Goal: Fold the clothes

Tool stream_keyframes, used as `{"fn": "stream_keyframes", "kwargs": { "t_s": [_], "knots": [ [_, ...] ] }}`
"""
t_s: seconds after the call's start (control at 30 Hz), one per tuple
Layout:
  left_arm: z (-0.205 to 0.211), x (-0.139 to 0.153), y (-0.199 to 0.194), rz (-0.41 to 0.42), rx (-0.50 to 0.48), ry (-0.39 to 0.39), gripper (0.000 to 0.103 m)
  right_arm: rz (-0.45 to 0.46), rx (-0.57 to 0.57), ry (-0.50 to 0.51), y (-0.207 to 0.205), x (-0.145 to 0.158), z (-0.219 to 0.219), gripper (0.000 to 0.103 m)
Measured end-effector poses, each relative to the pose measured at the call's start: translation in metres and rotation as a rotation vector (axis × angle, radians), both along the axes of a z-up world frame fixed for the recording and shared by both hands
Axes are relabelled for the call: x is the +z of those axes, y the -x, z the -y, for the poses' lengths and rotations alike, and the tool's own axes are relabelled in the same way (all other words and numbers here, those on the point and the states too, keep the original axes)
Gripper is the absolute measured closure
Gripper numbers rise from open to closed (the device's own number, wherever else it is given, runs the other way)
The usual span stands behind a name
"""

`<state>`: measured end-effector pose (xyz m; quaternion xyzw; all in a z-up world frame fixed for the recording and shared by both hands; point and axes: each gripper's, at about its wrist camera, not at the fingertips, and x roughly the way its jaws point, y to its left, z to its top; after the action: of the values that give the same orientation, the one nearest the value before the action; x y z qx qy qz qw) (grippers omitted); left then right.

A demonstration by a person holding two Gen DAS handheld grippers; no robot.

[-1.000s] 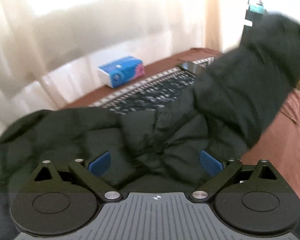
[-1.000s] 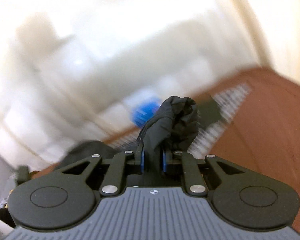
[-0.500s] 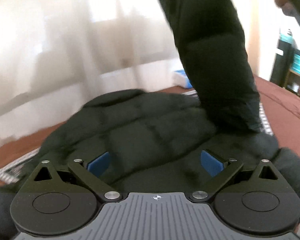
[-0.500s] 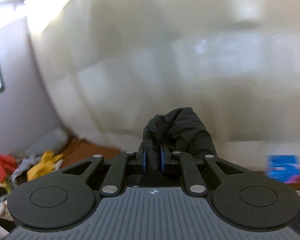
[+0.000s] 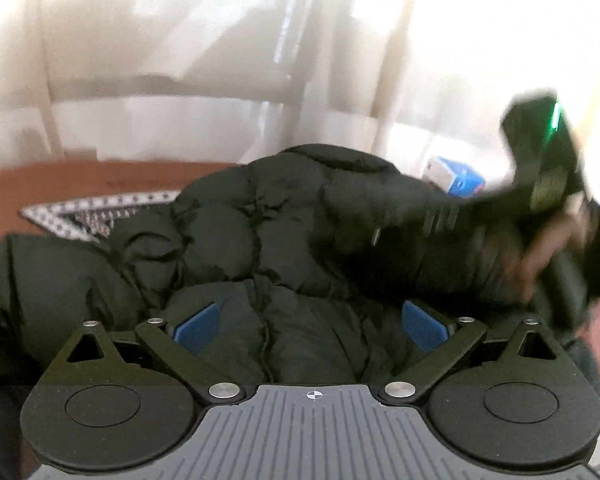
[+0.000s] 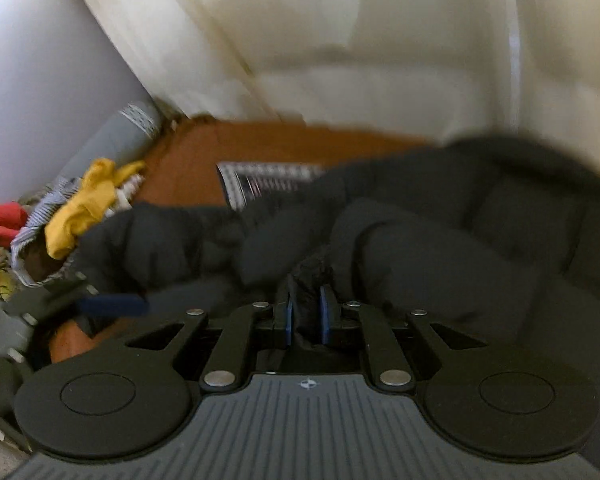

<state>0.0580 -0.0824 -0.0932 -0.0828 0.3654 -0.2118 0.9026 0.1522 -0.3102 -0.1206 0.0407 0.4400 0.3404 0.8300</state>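
Two tongs work over a black puffer jacket (image 5: 260,240) that lies spread on a bed with a rust-brown cover (image 6: 284,144). The left tongs (image 5: 312,324) stand wide open just above the jacket's quilted front, blue pads (image 5: 198,326) well apart, with fabric under the gap but nothing pinched. The right tongs (image 6: 305,312) have a fold of the jacket's black cloth between their narrow-set blue pads, and the jaws are opening slightly around it. In the left wrist view the right tongs appear blurred at the right edge, held by a hand (image 5: 540,256) low over one sleeve of the jacket. A patterned black-and-white mat (image 6: 268,182) lies on the bed, partly under the jacket. A blue tissue pack (image 5: 456,178) sits behind the jacket near pale curtains (image 5: 220,60). At the left of the right wrist view lies a heap of other clothes (image 6: 80,204), yellow, red and striped.
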Motion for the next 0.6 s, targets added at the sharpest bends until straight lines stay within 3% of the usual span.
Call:
{"fn": "stream_keyframes", "kwargs": {
  "t_s": [0.07, 0.13, 0.2, 0.23, 0.3, 0.43, 0.6],
  "knots": [
    [-0.008, 0.002, -0.004, -0.034, -0.006, 0.084, 0.001, -0.026, 0.007, 0.008, 0.004, -0.018, -0.004, 0.08],
    [-0.013, 0.007, -0.011, -0.054, -0.01, 0.156, 0.001, -0.031, 0.02, -0.004, 0.01, -0.027, -0.006, 0.065],
    [-0.014, 0.012, -0.024, -0.063, -0.018, 0.222, 0.0, -0.016, 0.022, -0.054, 0.016, -0.019, -0.001, 0.046],
    [-0.012, 0.013, -0.033, -0.066, -0.025, 0.242, 0.0, -0.005, 0.017, -0.082, 0.02, -0.014, 0.003, 0.045],
    [-0.004, 0.015, -0.049, -0.068, -0.044, 0.26, 0.0, 0.036, -0.022, -0.143, 0.035, 0.005, 0.024, 0.033],
    [0.025, 0.007, -0.083, -0.108, -0.092, 0.265, 0.0, 0.107, -0.125, -0.145, 0.067, 0.024, 0.064, 0.032],
    [0.064, -0.019, -0.128, -0.166, -0.091, 0.168, 0.0, 0.159, -0.209, -0.074, 0.096, 0.031, 0.087, 0.032]
  ]
}}
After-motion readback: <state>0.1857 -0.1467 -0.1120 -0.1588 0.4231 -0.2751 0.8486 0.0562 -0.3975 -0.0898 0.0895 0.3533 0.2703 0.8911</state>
